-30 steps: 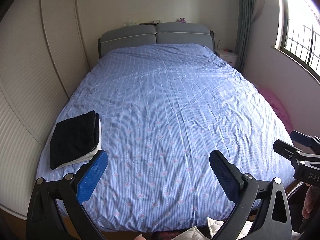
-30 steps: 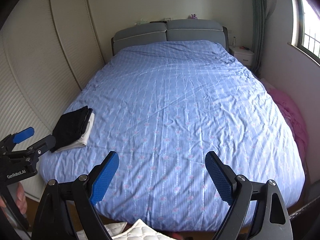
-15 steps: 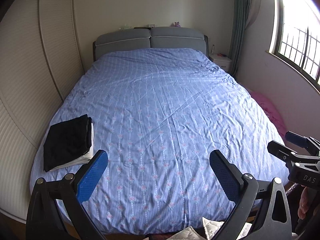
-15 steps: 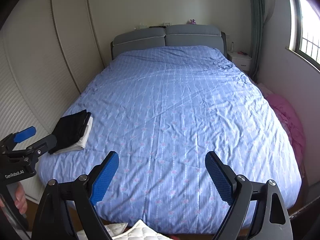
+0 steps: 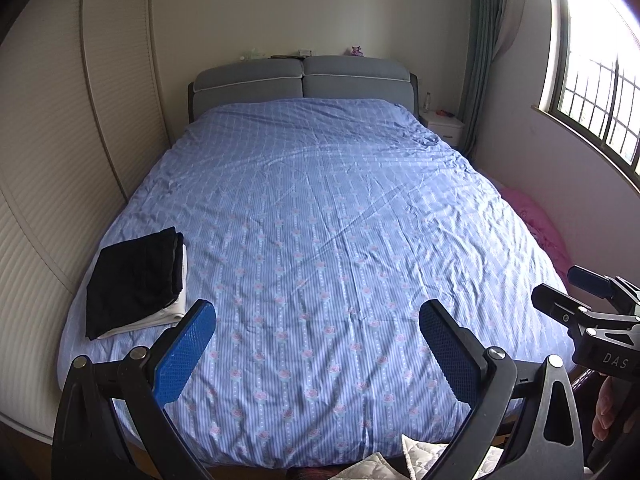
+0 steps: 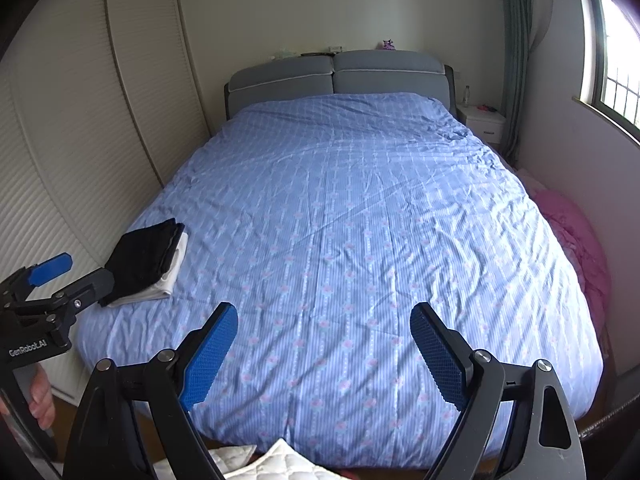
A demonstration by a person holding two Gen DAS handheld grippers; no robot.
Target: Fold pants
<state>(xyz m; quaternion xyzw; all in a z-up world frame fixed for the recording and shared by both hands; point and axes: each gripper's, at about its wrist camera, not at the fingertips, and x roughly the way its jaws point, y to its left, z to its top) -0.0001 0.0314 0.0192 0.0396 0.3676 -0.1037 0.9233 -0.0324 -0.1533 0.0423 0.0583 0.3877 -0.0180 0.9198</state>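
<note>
Folded black pants [image 5: 134, 280] [image 6: 144, 258] lie on a folded white garment [image 5: 176, 306] [image 6: 170, 276] at the near left corner of the bed [image 5: 320, 220] [image 6: 340, 220]. My left gripper [image 5: 316, 320] is open over the foot of the bed, nothing between its blue pads, to the right of the stack. My right gripper [image 6: 324, 324] is also open and empty above the bed's near edge. The left gripper [image 6: 44, 288] shows at the left edge of the right wrist view, and the right gripper [image 5: 592, 300] at the right edge of the left wrist view.
A blue patterned cover spreads over the bed. White louvred wardrobe doors [image 5: 48, 160] stand close on the left. A pink bundle [image 6: 576, 240] lies between bed and right wall. A white nightstand [image 6: 482, 122] stands by the grey headboard [image 5: 304, 80]. White quilted fabric [image 6: 280, 464] lies below the grippers.
Both views have tilted up slightly, so the bed and the folded stack sit lower in frame. Both grippers stay open and empty.
</note>
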